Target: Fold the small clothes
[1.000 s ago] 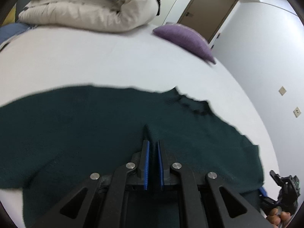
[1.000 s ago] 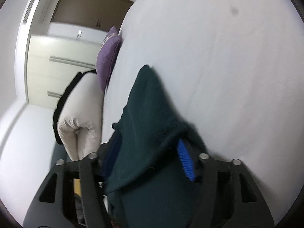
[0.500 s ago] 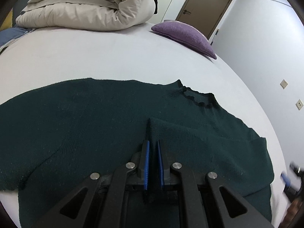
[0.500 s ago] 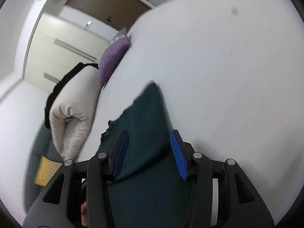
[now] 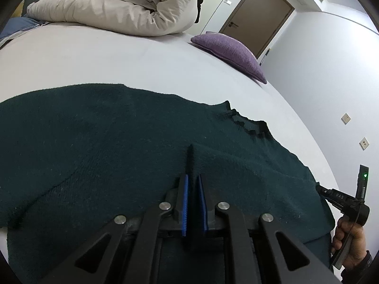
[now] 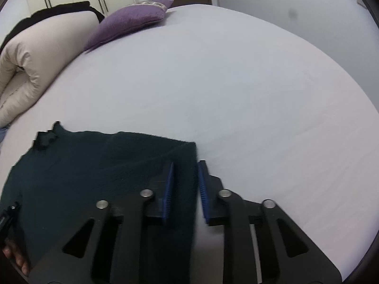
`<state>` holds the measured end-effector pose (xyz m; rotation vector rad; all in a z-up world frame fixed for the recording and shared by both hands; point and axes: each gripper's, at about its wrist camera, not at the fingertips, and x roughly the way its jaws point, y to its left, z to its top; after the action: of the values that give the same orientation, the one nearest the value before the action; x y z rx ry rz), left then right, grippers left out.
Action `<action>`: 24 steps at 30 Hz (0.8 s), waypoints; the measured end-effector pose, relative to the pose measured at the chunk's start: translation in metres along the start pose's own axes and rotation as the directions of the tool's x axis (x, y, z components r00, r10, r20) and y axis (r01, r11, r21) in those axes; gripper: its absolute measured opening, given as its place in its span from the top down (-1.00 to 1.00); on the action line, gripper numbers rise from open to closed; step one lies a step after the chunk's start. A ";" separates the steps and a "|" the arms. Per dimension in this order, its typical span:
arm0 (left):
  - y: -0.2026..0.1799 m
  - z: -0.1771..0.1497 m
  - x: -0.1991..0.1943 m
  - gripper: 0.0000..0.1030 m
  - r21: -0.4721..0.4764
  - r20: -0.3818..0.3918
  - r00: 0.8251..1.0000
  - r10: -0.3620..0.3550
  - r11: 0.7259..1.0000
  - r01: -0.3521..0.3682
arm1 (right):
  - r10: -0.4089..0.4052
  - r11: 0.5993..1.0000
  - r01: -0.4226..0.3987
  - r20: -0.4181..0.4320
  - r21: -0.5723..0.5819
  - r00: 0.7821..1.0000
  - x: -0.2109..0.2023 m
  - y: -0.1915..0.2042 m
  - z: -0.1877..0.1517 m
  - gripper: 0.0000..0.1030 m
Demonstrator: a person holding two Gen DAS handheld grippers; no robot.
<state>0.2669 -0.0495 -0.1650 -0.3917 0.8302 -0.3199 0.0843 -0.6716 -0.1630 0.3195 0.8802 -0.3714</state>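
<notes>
Fuzzy dark-green knit sweater pinched between ribbed blue fingers

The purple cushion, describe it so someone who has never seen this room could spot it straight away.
Start from the big white bed that fills both views. At its far end, towards the brown door, lies a rolled cream duvet, and the purple cushion lies right beside it. It is the only purple thing on the bed, small and flat, unlike the bulky duvet and the dark green sweater spread out in the foreground.

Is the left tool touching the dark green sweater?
Touching. In the left wrist view the left tool is shut on a raised ridge of the dark green sweater, which runs between its blue pads.
</notes>
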 end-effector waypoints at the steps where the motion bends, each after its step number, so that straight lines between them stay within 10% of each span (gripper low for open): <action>1: 0.000 0.000 0.000 0.73 -0.001 0.002 1.000 -0.002 1.000 0.002 | 0.000 1.000 -0.001 0.004 0.016 1.000 0.000 -0.005 0.000 0.84; 10: 0.001 0.000 0.000 0.73 -0.012 0.002 1.000 -0.014 1.000 0.014 | 0.069 0.978 -0.088 0.103 0.189 0.992 -0.053 -0.042 -0.017 0.71; 14: 0.002 0.000 0.000 0.73 -0.012 0.001 1.000 -0.013 1.000 0.013 | 0.190 0.979 -0.194 0.074 0.059 0.979 -0.082 -0.013 -0.052 0.71; 17: 0.001 -0.001 0.000 0.73 -0.011 0.002 1.000 -0.012 1.000 0.013 | 0.153 0.988 -0.153 -0.042 0.009 0.987 -0.058 -0.004 -0.077 0.75; 24: 0.004 0.004 -0.001 0.71 -0.027 -0.014 0.999 -0.031 0.999 0.030 | 0.071 0.978 -0.072 0.013 0.197 0.997 -0.065 -0.045 -0.080 0.79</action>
<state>0.2703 -0.0448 -0.1636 -0.4278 0.8439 -0.3406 -0.0280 -0.6668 -0.1646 0.5315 0.8252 -0.3938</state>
